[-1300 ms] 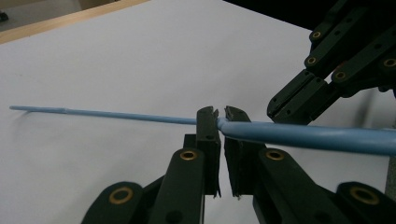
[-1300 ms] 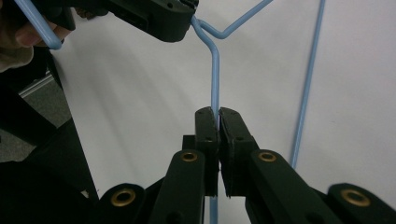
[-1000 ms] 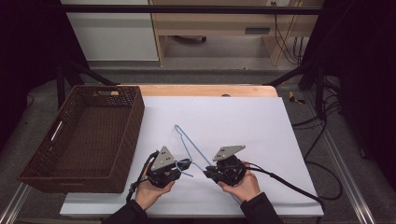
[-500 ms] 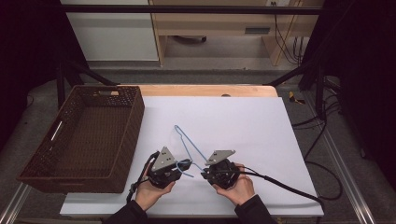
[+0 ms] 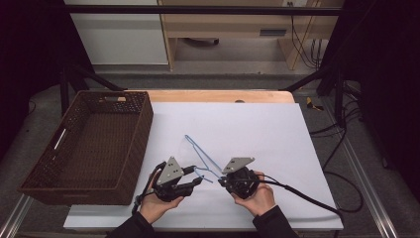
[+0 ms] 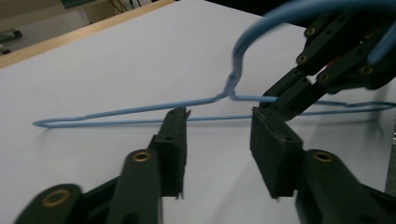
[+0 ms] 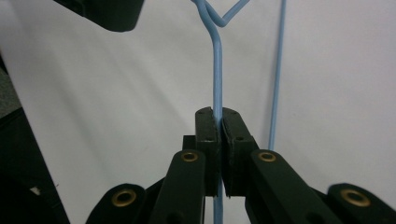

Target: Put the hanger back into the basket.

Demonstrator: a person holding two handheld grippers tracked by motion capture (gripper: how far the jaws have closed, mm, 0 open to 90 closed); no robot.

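A blue wire hanger [image 5: 200, 153] lies on the white table top [image 5: 257, 129], its hook end toward the person. My right gripper [image 5: 221, 179] is shut on one of its wires; in the right gripper view the pads [image 7: 218, 116] pinch the straight blue wire [image 7: 217, 70] below the twisted neck. My left gripper [image 5: 198, 179] faces it from the left. Its jaws have just been opening and stand apart [image 6: 217, 119], the pads touching nothing. The hanger's neck and long wires [image 6: 140, 109] lie just past its tips, with the right gripper's jaws [image 6: 280, 100] beyond.
A dark brown wicker basket [image 5: 141, 126] stands on the table's left side, close to my left hand. A black cable [image 5: 307, 198] trails right from the right gripper. The far and right parts of the table top are bare.
The right hand has shifted a little left, toward the hanger's hook, and closed on the wire. The left gripper's jaws have come apart. The hanger stays in place.
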